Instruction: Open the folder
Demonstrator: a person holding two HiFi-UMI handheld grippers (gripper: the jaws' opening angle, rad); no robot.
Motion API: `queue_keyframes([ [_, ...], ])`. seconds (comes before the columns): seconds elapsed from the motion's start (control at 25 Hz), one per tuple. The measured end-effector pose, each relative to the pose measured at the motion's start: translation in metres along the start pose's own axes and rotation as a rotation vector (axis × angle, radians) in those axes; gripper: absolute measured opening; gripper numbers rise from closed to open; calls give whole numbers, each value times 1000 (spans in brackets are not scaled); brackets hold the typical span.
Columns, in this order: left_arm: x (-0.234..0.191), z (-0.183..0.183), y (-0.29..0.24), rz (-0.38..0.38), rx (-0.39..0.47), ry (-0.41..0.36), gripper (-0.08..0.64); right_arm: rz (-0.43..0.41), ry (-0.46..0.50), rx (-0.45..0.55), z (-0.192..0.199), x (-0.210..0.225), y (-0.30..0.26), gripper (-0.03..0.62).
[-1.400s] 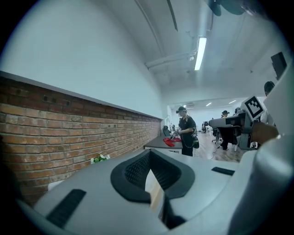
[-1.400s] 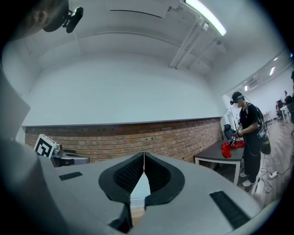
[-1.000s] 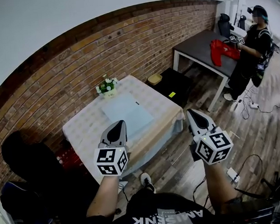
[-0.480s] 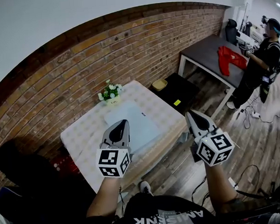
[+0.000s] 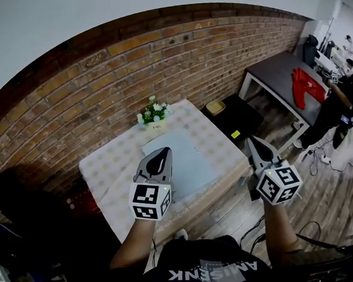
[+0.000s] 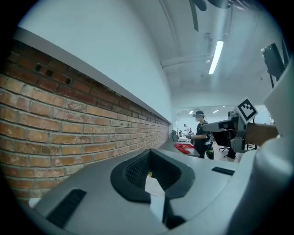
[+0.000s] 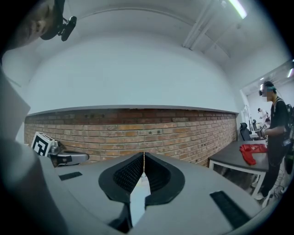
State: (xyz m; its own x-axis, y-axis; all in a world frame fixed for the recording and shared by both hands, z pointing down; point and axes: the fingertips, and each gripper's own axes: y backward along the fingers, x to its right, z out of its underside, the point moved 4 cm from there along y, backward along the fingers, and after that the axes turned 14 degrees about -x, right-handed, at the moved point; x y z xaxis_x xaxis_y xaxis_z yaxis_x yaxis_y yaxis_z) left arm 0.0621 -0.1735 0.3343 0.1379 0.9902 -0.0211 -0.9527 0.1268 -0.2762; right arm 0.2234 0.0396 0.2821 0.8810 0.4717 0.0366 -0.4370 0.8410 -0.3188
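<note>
My forearms reach out level at 12 o'clock. My left gripper (image 5: 161, 152) hangs over the near half of the small square table with a pale patterned cloth (image 5: 106, 174), jaws clenched on nothing. My right gripper (image 5: 254, 141), at its 3 o'clock, hangs off the table's right edge above open wood-plank floor (image 5: 232, 211), jaws pressed together and empty. The flat pale blue-grey folder (image 5: 191, 163) lies mid-table at 1 o'clock of my left tips, inside the cloth's edges. At the table's far edge a small pot (image 5: 154, 129) holds white flowers (image 5: 154, 113) before the red brick wall (image 5: 98, 83). At 2 o'clock stands a small yellow tray (image 5: 215, 107), contents unreadable.
</note>
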Motion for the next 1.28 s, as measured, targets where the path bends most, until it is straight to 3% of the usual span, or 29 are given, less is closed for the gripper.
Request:
queue_keyframes([
  [0.4,-24,1,-18,-75,-18,-14,12,-91,16,-15,-12,17,-68,43],
  [0.92,-6,6,-69,-257,-95,14,12,-354,83,-95,-19,54,-171,43],
  [1.04,-3,18,-80,-308,-140,33,12,-408,102,-123,-13,60,-192,43],
  [1.28,13,45,-98,-339,-201,52,14,-501,124,-199,10,69,-235,44],
])
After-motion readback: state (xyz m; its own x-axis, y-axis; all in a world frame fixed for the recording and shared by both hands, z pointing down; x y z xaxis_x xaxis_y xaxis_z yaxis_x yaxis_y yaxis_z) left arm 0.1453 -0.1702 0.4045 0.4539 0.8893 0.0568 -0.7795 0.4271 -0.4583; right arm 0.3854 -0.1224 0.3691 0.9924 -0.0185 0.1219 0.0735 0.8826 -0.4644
